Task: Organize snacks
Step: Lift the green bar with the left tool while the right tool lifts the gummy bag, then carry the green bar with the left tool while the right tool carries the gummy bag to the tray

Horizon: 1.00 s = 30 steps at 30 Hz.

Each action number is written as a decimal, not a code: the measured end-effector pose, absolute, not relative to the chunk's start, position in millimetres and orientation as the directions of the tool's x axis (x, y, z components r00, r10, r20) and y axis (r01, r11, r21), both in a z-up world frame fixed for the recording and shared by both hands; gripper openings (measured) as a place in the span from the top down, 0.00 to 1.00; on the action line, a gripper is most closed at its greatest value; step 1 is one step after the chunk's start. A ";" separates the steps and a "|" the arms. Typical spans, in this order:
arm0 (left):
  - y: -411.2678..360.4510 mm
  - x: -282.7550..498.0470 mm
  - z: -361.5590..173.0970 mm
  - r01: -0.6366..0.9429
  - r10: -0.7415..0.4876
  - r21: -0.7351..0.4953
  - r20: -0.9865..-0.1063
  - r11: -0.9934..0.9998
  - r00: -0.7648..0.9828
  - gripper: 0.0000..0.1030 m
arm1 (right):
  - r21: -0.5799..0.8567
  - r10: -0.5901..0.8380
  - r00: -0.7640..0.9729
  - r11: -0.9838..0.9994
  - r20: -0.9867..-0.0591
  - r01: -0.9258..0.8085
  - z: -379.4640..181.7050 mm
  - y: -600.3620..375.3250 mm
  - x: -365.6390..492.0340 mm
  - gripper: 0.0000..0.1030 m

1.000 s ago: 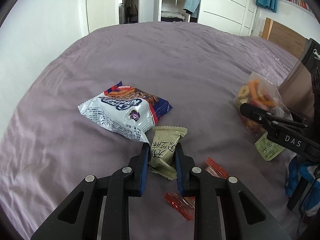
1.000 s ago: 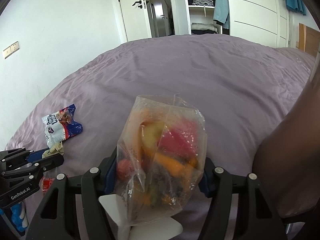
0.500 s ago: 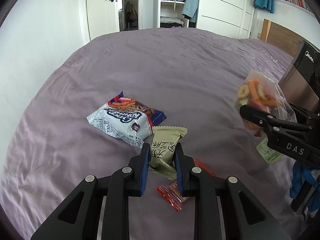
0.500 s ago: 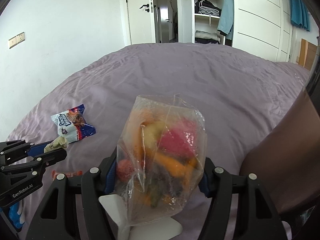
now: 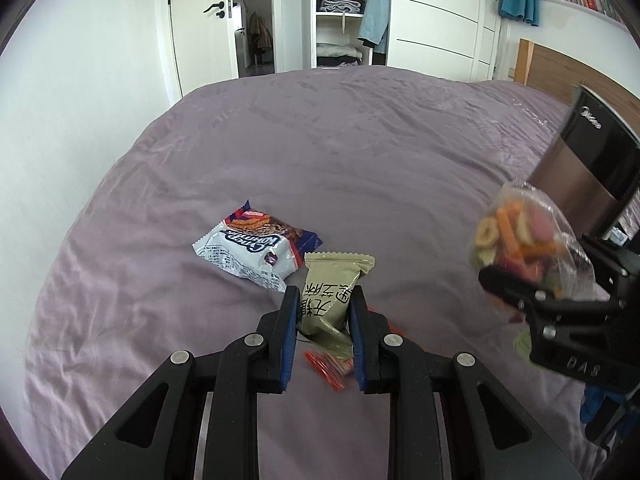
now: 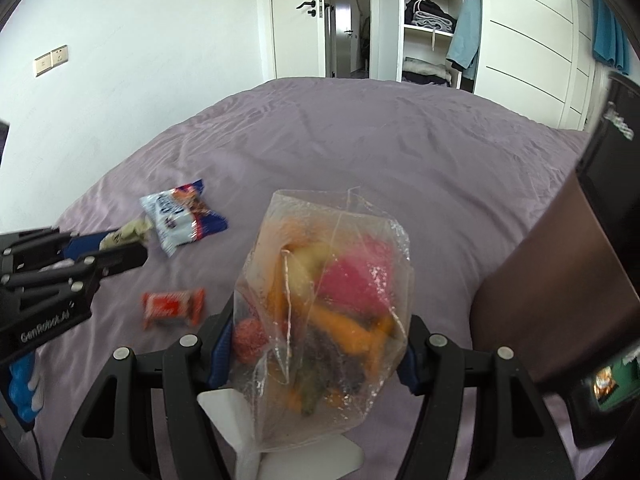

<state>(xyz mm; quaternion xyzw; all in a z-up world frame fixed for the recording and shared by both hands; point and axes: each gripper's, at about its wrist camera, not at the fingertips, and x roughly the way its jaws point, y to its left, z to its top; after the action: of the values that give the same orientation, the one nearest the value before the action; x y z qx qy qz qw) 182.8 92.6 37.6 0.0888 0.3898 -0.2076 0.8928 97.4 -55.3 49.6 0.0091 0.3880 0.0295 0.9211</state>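
My left gripper (image 5: 323, 305) is shut on an olive-green snack packet (image 5: 332, 280) with dark lettering, held above the purple bed. The same gripper (image 6: 108, 248) shows at the left of the right wrist view. My right gripper (image 6: 316, 340) is shut on a clear plastic bag of colourful dried fruit and vegetable chips (image 6: 324, 288), lifted off the bed. That bag (image 5: 520, 236) also shows at the right of the left wrist view. A white and blue snack bag (image 5: 252, 252) lies on the bed, and a small red wrapper (image 6: 172, 304) lies nearer.
A tall brown and black box (image 5: 588, 168) stands at the right, close beside the chips bag. The purple bedspread (image 5: 320, 140) stretches away towards a white wall, an open door and a wardrobe. A blue-gloved hand (image 6: 22, 388) shows at the lower left.
Both grippers have risen with their packets; the bed and the snacks lying on it look farther below. The right gripper has also shifted sideways, with the red wrapper now in view.
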 end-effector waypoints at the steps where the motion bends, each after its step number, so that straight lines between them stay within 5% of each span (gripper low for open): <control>1: 91.9 178.1 41.0 0.443 -0.304 -0.003 -0.733 0.896 0.609 0.81 | 0.040 0.063 0.696 0.998 -0.716 -0.049 51.1 -55.2 92.1 0.03; 14: 63.2 88.9 67.4 0.523 -0.376 -0.068 -0.773 0.850 0.512 0.81 | 0.050 0.052 0.660 0.999 -0.750 -0.022 74.8 -87.3 -9.4 0.03; 30: -54.0 -18.6 94.0 0.715 -0.518 -0.146 -0.787 0.684 0.334 0.81 | 0.023 -0.131 0.646 0.974 -0.752 0.224 94.3 -212.6 -129.2 0.03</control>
<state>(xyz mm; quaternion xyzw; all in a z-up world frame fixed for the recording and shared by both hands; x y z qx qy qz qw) -18.6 -54.0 94.0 0.1137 0.4332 -0.3809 0.8089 -129.2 -212.6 94.3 0.0572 0.4092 -0.0981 0.9054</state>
